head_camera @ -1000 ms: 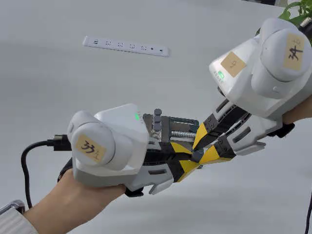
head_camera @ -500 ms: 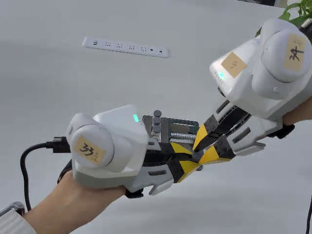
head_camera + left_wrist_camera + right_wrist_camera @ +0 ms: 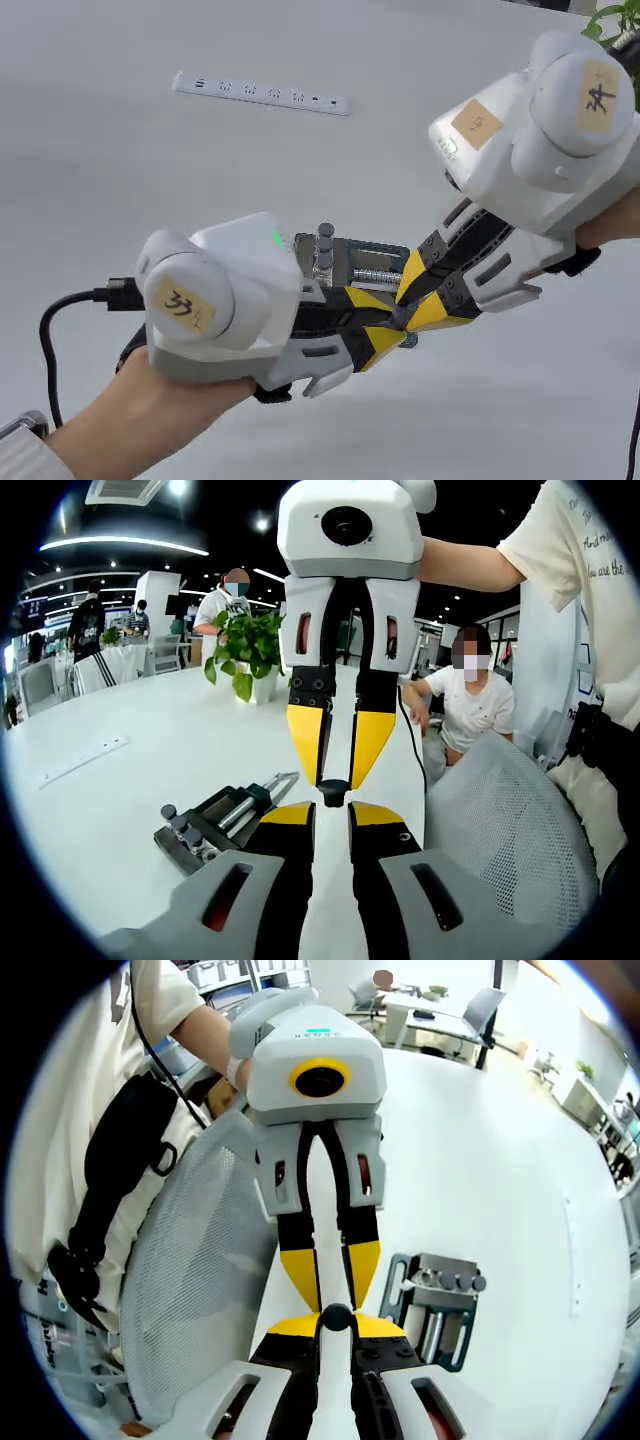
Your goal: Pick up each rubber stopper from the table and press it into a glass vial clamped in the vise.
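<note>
At 5 o'clock off the vise (image 3: 370, 258), right claw (image 3: 410, 315) pinches 1 stopper (image 3: 337, 1317); left claw (image 3: 332, 815) state unclear; next: align over a vial (image 3: 323, 250).

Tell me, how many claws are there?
2. In the head view, the left claw reaches in from the lower left, the right claw from the upper right; their tips meet at a dark stopper beside the vise.

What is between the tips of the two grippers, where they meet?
A small dark rubber stopper sits where the tips of the left gripper and right gripper meet. Both gripper views show it; which gripper actually holds it is unclear.
</note>
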{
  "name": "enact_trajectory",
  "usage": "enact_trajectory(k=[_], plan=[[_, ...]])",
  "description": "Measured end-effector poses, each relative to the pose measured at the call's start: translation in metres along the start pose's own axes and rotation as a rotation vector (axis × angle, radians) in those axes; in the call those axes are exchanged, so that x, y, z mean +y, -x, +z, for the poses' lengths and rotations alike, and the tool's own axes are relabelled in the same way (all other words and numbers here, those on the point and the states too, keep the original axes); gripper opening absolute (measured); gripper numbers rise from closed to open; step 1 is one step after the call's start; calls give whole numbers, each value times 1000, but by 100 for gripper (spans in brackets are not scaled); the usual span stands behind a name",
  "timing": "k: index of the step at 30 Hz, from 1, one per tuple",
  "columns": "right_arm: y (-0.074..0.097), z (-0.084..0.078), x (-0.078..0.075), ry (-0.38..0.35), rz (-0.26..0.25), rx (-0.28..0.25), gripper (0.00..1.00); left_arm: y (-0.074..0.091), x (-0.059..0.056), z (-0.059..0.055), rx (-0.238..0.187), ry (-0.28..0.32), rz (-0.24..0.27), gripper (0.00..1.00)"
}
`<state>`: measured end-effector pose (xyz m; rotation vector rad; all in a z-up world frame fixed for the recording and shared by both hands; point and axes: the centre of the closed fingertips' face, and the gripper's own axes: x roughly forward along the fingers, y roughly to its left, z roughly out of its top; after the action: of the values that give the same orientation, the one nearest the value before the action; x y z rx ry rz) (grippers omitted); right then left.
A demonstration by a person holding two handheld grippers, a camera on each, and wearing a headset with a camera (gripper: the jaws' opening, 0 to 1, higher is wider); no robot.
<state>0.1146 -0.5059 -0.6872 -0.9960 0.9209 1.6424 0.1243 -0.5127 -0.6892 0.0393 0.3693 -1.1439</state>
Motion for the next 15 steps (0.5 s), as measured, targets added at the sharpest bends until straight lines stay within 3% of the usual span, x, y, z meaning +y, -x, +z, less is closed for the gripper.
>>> enact_trajectory(k=[4, 8, 15], plan=[[-1, -1, -5, 1, -10, 1, 5, 5, 8, -7, 18, 7, 40, 26], [-4, -2, -13, 4, -19, 6, 5, 10, 20, -14, 28, 10, 108, 47], [-12, -6, -33, 7, -29, 14, 5, 19, 36, -19, 32, 2, 178, 64]])
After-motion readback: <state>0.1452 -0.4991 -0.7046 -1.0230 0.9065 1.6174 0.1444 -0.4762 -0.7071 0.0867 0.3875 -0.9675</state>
